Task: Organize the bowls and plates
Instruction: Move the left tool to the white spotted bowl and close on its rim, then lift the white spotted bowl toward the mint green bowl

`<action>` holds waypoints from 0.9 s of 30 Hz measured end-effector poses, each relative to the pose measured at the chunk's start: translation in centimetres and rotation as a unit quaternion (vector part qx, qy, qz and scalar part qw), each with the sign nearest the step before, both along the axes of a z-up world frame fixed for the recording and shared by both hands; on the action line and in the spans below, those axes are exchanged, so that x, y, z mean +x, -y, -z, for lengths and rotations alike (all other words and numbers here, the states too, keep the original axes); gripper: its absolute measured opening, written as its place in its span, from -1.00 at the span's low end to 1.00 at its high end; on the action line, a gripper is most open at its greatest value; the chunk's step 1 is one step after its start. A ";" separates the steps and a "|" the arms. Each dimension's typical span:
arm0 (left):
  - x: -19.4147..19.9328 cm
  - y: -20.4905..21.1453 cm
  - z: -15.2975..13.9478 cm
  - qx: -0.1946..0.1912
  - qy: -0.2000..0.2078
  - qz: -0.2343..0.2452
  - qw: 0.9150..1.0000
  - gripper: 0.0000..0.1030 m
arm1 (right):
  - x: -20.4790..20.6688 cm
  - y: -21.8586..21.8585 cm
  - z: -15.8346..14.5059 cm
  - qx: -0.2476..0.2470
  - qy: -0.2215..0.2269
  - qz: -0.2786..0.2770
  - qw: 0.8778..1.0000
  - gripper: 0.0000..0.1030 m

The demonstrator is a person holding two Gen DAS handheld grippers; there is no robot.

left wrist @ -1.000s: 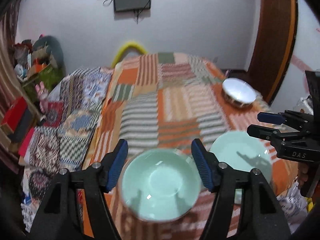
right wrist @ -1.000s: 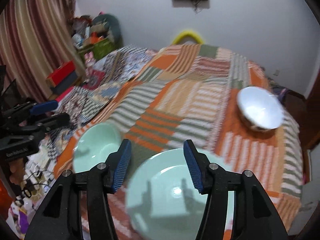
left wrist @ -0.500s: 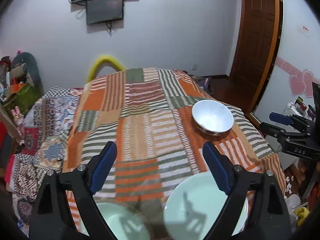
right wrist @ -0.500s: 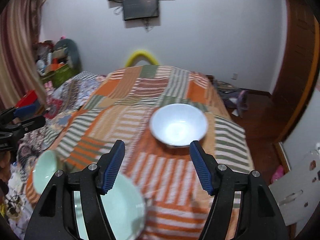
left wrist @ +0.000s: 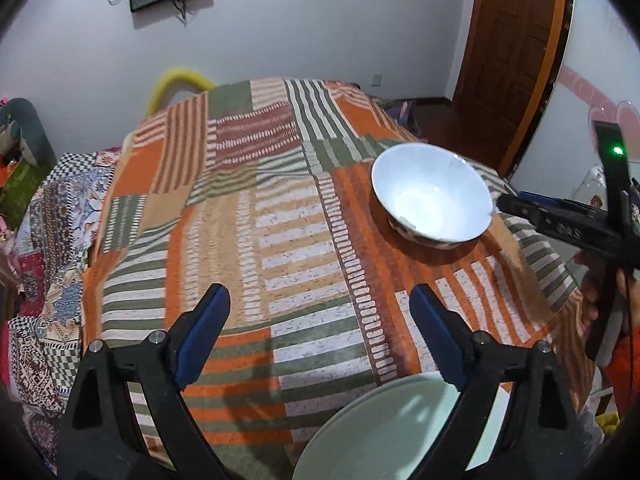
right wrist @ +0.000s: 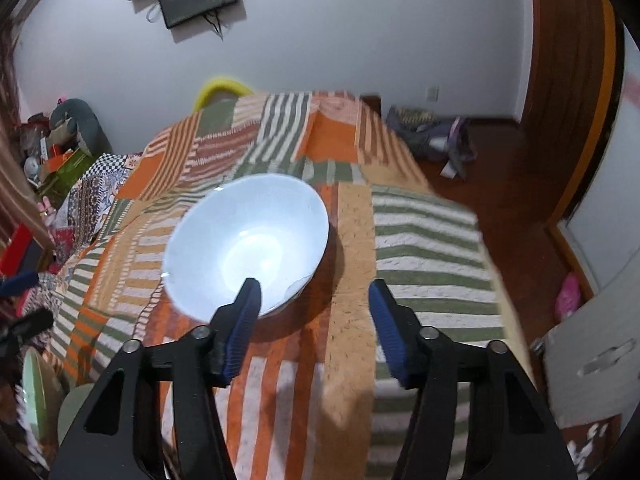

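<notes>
A white bowl (left wrist: 432, 204) (right wrist: 248, 240) stands upright on the striped patchwork cloth (left wrist: 280, 240). My right gripper (right wrist: 316, 312) hovers at the bowl's near right rim. Its left finger shows in front of the bowl's inside and its right finger stands outside over the cloth. The jaws are closing and the pads do not press on the rim. My left gripper (left wrist: 320, 320) is wide open over bare cloth, with nothing between its fingers. A pale green plate (left wrist: 384, 432) lies just under it at the near edge. The right gripper (left wrist: 560, 224) reaches toward the bowl from the right.
The cloth-covered table drops off at its right edge (right wrist: 460, 280) to a wooden floor with a heap of bags (right wrist: 432, 136). A brown door (left wrist: 516, 52) is at the far right. Clutter and patterned blankets (left wrist: 48, 240) lie left. A blurred pale green dish (right wrist: 32, 392) sits low left.
Both views have swung right, away from the two pale green dishes toward the white bowl. The left jaws have widened. The right gripper has come up to the bowl's rim with narrower jaws.
</notes>
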State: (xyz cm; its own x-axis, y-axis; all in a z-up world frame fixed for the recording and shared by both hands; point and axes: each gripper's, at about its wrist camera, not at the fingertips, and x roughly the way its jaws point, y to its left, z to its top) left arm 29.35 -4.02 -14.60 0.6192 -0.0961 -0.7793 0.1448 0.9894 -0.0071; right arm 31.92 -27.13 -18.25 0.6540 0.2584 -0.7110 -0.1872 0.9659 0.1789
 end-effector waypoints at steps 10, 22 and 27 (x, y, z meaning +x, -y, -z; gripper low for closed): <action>2.3 0.0 1.5 -0.007 -0.011 0.001 1.000 0.79 | 2.7 -1.7 2.7 0.008 -0.025 -0.033 0.999 -0.57; 3.9 1.2 3.1 -0.014 -0.033 -0.003 0.999 0.78 | -1.2 -3.1 2.9 0.018 -0.059 -0.119 0.991 -0.65; 4.8 2.4 4.4 -0.010 -0.060 0.012 0.998 0.28 | -1.9 -4.2 3.0 0.014 -0.060 -0.133 0.989 -0.65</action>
